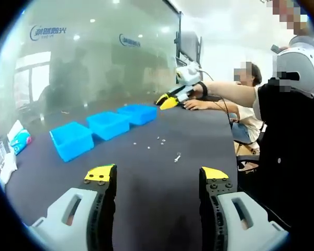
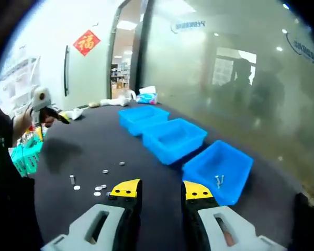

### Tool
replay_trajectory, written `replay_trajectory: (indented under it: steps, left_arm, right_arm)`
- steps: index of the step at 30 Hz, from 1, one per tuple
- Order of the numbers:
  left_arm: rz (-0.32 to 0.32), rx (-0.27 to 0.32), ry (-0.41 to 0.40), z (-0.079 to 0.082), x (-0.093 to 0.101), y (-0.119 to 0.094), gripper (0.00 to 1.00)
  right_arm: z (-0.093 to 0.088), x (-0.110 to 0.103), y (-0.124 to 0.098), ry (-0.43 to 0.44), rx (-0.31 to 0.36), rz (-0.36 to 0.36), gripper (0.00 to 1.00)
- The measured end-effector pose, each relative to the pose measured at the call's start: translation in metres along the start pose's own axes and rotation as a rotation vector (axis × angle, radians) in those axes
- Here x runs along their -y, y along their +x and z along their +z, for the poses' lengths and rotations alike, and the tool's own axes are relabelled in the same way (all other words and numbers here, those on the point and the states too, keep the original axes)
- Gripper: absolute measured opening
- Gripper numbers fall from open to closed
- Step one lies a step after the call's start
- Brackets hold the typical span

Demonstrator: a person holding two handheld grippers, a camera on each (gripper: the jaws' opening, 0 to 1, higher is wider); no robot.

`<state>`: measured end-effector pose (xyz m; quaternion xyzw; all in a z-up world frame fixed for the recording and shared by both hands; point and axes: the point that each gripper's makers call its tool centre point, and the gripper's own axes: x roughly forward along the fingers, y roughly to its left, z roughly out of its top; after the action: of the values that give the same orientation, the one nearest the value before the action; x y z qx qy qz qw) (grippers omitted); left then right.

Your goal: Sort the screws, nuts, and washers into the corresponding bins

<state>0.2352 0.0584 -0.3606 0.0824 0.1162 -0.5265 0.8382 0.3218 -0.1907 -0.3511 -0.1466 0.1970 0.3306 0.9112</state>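
The left tool [image 1: 158, 179] is held wide open above the dark bench [image 1: 146, 198], with nothing between its yellow-tipped jaws. The right tool [image 2: 161, 189] is likewise open and empty, its jaws set closer together.

The row of three blue bins is taken as the landmark. In the right gripper view, the nearest bin [image 2: 218, 171] lies just beyond the right tool's tips, and two small screws [image 2: 218, 181] are seen inside it. The middle bin [image 2: 174, 138] and the far bin [image 2: 143, 118] are lined up behind it. A scatter of washers and nuts [image 2: 98, 187] is spread on the bench to the left of the bins, with a single screw [image 2: 72, 180] beside it. In the left gripper view, a loose screw [image 1: 177, 157] and small parts [image 1: 159, 140] are seen to the right of the bins.
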Motion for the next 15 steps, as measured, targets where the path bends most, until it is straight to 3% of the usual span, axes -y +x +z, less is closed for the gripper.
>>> replay_trajectory:
  steps: [4, 7, 15]
  left_arm:
    - [-0.002, 0.001, 0.003, 0.001, 0.001, 0.000, 0.62]
    - [-0.004, 0.001, 0.003, 0.000, 0.002, -0.001, 0.62]
    - [-0.001, -0.002, 0.002, -0.001, 0.003, -0.002, 0.62]
  right_arm:
    - [-0.003, -0.025, -0.010, -0.018, 0.020, 0.010, 0.26]
    - [-0.006, -0.027, -0.009, -0.066, 0.016, 0.001, 0.25]
    - [-0.019, -0.069, -0.020, -0.077, 0.007, 0.076, 0.25]
